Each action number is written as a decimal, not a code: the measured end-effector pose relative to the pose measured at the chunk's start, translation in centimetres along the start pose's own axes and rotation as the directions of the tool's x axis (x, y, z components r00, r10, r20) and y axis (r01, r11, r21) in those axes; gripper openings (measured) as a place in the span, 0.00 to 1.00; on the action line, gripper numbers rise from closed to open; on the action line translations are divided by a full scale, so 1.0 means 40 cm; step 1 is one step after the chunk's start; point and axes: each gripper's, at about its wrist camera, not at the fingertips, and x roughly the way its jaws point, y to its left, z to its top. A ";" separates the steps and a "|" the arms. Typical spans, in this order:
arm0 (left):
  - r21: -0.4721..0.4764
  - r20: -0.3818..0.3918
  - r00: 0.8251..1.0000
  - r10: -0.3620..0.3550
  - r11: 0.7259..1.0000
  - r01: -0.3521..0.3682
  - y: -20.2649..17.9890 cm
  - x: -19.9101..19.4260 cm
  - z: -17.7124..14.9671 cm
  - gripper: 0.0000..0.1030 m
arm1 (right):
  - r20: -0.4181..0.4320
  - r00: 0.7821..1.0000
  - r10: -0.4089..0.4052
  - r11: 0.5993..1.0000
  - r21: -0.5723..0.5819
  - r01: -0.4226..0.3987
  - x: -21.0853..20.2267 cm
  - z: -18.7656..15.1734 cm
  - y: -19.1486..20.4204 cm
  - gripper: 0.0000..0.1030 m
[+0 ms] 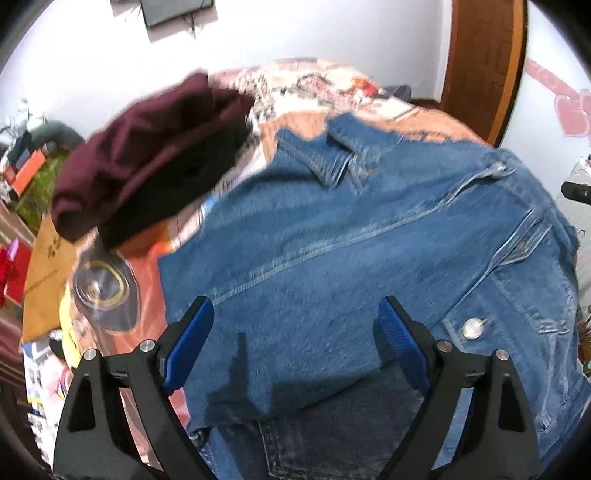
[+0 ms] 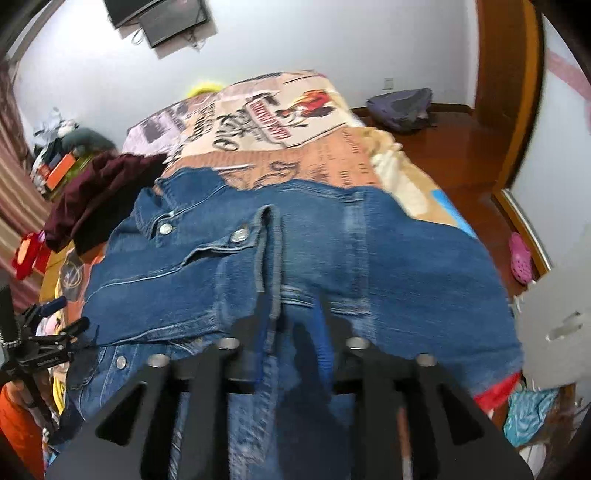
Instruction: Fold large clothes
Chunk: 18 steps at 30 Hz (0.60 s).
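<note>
Presently noted on the bed (image 2: 354, 162): denim jacket (image 1: 369, 240) spread across the printed bedspread (image 2: 280, 122), collar toward the far side, partly folded over itself. Seen from the left wrist view — left gripper (image 1: 295, 332) hovering above the near part of the jacket, blue pads (image 1: 192, 339) well apart, nothing between them. Seen from the right wrist view — right gripper (image 2: 291, 317) drawn together on a raised fold of the denim jacket (image 2: 406, 266) at its near edge, a seamed strip of cloth running up between the fingers; blur over the fingertips, exact contact hard to make out. Metal snap buttons (image 2: 239, 235) visible left of that fold. Maroon garment (image 1: 147, 155) bunched at the far left of the jacket, just beside its collar, edges blurred. Dark bag (image 2: 400, 107) lying on the wooden floor (image 2: 476, 206) past the right side of the bed. Pink clog (image 2: 520, 258) on the floor further right, near a wooden door frame (image 2: 517, 92). Dark screen (image 2: 166, 18) mounted on the far wall.
</note>
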 end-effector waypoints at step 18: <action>-0.013 0.063 0.998 -0.027 1.000 0.027 -0.047 -0.031 0.036 0.88 | -0.048 0.998 -0.047 0.818 0.572 0.066 -0.011 -0.166 -0.417 0.58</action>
